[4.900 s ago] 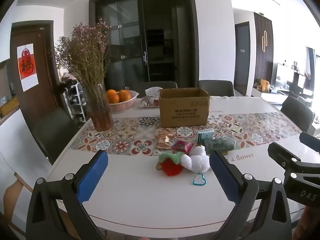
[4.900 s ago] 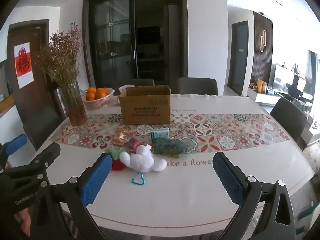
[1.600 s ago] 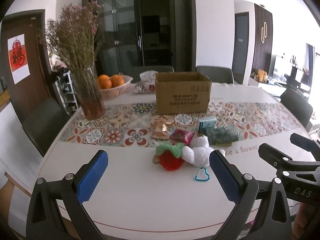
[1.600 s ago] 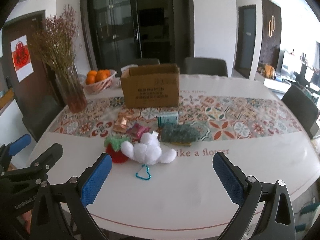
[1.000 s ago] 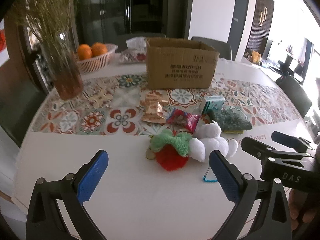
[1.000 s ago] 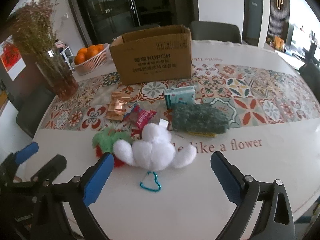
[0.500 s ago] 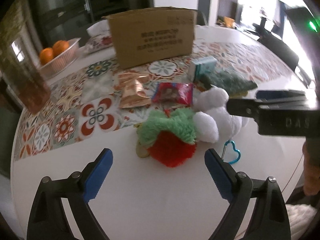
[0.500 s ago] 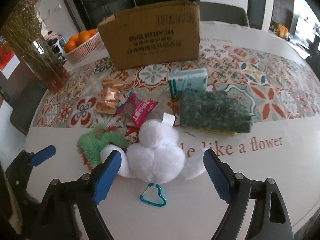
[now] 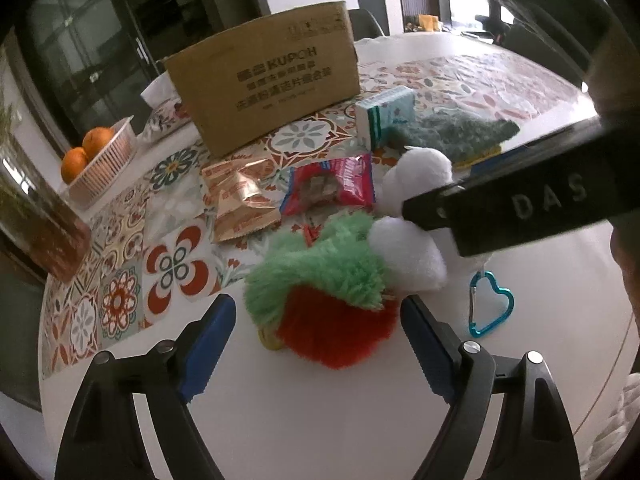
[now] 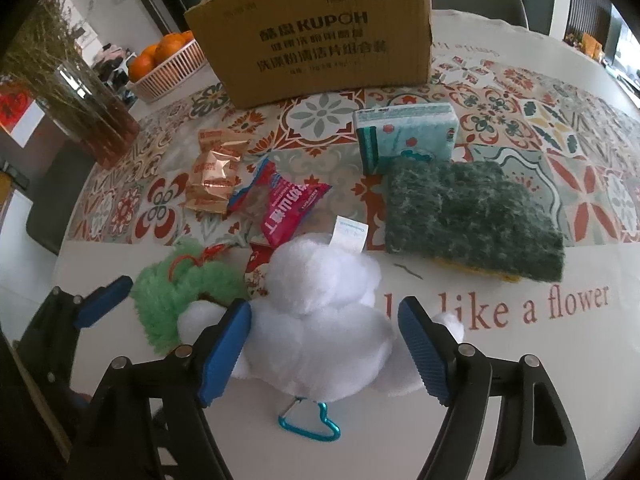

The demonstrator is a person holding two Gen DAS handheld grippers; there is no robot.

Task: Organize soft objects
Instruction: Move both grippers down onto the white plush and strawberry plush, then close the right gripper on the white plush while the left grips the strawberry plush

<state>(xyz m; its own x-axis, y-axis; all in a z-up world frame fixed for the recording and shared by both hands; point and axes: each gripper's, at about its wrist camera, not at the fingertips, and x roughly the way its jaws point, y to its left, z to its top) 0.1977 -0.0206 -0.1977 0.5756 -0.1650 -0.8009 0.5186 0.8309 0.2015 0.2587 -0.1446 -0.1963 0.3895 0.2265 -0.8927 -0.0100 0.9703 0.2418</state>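
The left tool (image 9: 316,336) hangs wide — its blue pads flank the red-and-green plush strawberry (image 9: 324,284) on the white tabletop (image 9: 280,420), neither pad touching it. The right tool (image 10: 324,344) is also spread wide, its pads on either side of the white plush cloud (image 10: 320,320), which lies against the strawberry. A teal heart carabiner (image 10: 310,426) sits just under this tool. Ahead of both lie snack packets — and beyond them the cardboard box (image 10: 316,28).

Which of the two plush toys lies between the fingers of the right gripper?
The white plush toy, with the blue heart clip. The right gripper straddles it; the strawberry plush sits before the left gripper.
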